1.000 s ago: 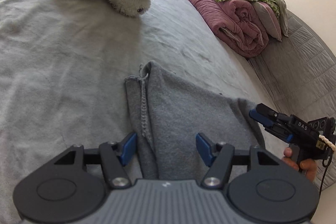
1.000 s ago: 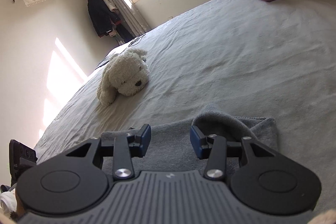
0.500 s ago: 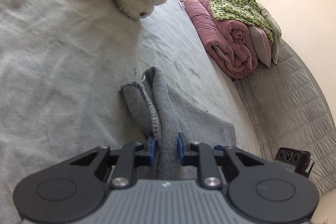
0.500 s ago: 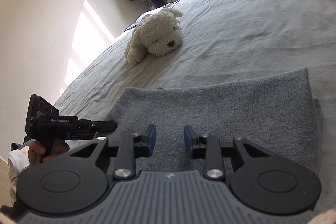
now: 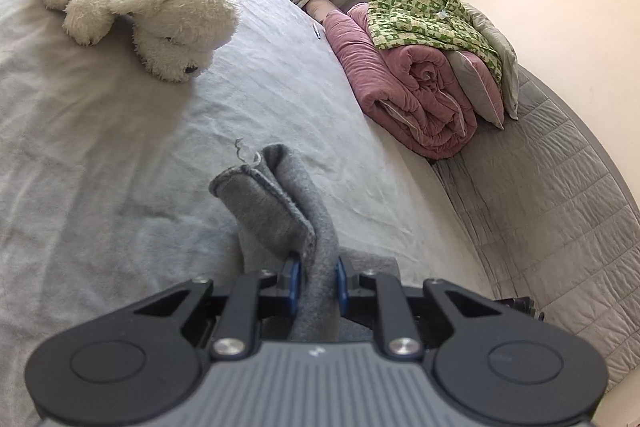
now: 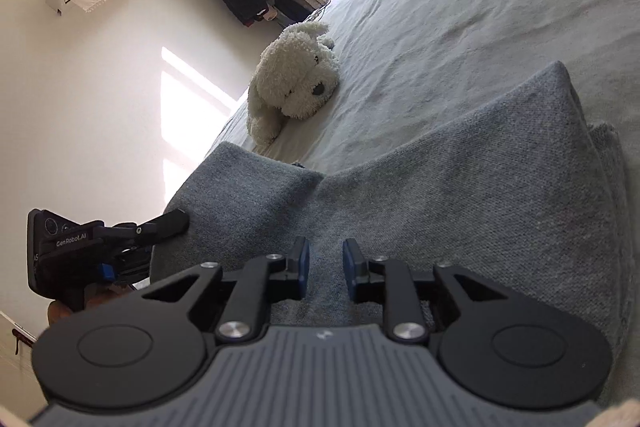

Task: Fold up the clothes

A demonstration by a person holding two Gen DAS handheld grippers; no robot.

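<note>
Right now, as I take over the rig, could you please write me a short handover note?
Left tool: shut on a lifted edge of the grey garment.
Right tool: jaws narrowed with grey fabric between them; whether they pinch it, I cannot tell.
The garment lies on the bed sheet, already doubled at the right side, its left part raised.
The plush dog sits apart, further up the bed.
Left to do: carry the lifted edge over, lay it flat, smooth it.

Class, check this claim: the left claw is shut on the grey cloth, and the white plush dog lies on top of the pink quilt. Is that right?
Not quite. The left claw is shut on the grey cloth, but the plush dog lies on the bedsheet, apart from the pink quilt. The left wrist view shows it.
</note>
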